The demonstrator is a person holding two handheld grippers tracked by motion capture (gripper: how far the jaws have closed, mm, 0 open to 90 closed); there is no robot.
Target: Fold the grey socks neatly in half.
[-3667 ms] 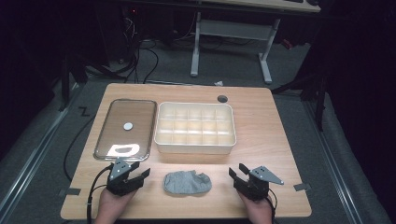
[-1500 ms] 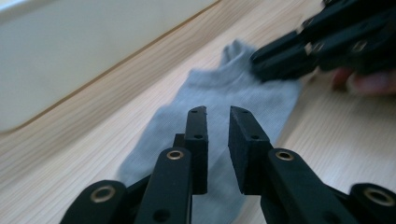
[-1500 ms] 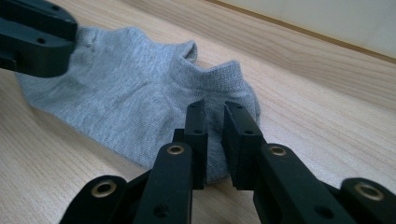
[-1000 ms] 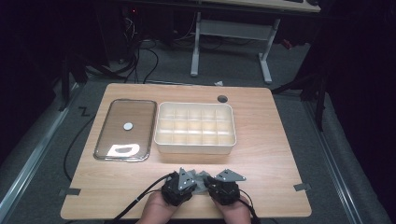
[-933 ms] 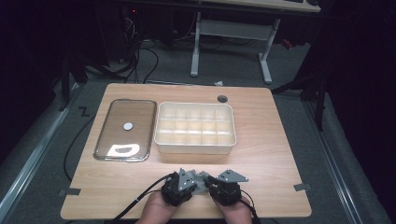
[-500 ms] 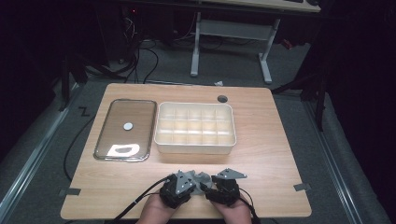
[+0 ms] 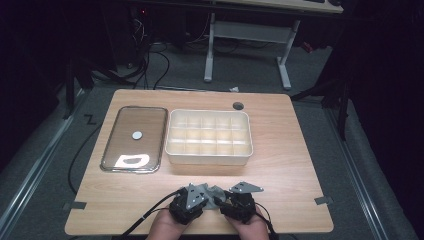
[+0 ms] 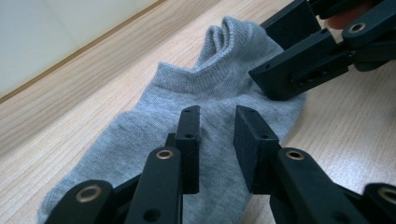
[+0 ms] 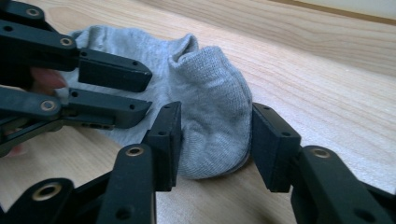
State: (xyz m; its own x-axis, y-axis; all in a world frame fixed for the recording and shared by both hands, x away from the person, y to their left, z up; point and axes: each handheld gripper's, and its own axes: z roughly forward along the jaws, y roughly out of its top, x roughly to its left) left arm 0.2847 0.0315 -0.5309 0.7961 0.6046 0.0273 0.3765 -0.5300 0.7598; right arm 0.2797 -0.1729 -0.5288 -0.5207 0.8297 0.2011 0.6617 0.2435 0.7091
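High view first: both grippers sit close together at the table's near edge, over the grey sock (image 7: 216,192), where a few seconds ago they rested well apart on either side of it. That closing-in suggests the work has gone from approach to handling the sock, probably gathering or folding it.

Left gripper (image 8: 215,123) hangs over the flat middle of the sock (image 8: 187,121); its jaws have just been narrowing a little, with a gap between them and cloth behind them rather than pinched, so I judge them released. Right gripper (image 9: 215,140) straddles the sock's bunched toe end (image 9: 210,112), which stands between its jaws; these sprang wide and have just been coming in again, the left pad touching or almost touching the fabric, the right pad just clear, so no grip yet.

Both hands come in from the near edge, low and side by side, each gripper pointing forward and down at the sock, its tips turned slightly toward the other's.
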